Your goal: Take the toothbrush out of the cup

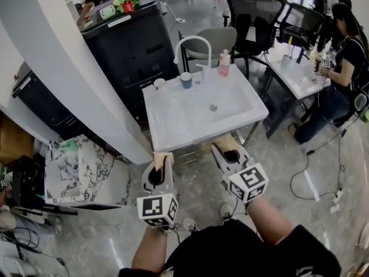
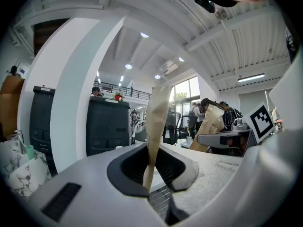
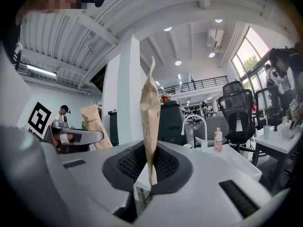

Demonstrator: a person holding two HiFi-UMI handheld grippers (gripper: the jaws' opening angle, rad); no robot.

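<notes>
Seen from the head view, a broad white pillar point(image 1: 69, 68) slants across the frame from 10 to 8 o'clock. Behind it, at 11 o'clock, stands a tall black cabinet point(image 1: 135, 48). A white washbasin point(image 1: 173, 117) sits in the middle of the frame. A black office chair point(image 1: 253, 16) is at 1 o'clock, and a seated person point(image 1: 346, 56) is at a small table at 2 o'clock.

Near 6 o'clock, just short of the basin's front edge, the person holds both grippers level and side by side. The left gripper point(image 1: 163, 157) has its tan jaws pressed together with nothing between them. The right gripper point(image 1: 229, 143) has its tan jaws pressed together in the same way and is also empty.

On the basin's back ledge, a curved white faucet point(image 1: 193, 37) is at 12 o'clock. A pink soap bottle point(image 1: 224, 64) is just to its right. A blue cup point(image 1: 186, 80) and a white cup point(image 1: 159, 84) are at 11 o'clock, well apart from both grippers. The toothbrush is too small to make out, so I cannot tell which cup holds it.
</notes>
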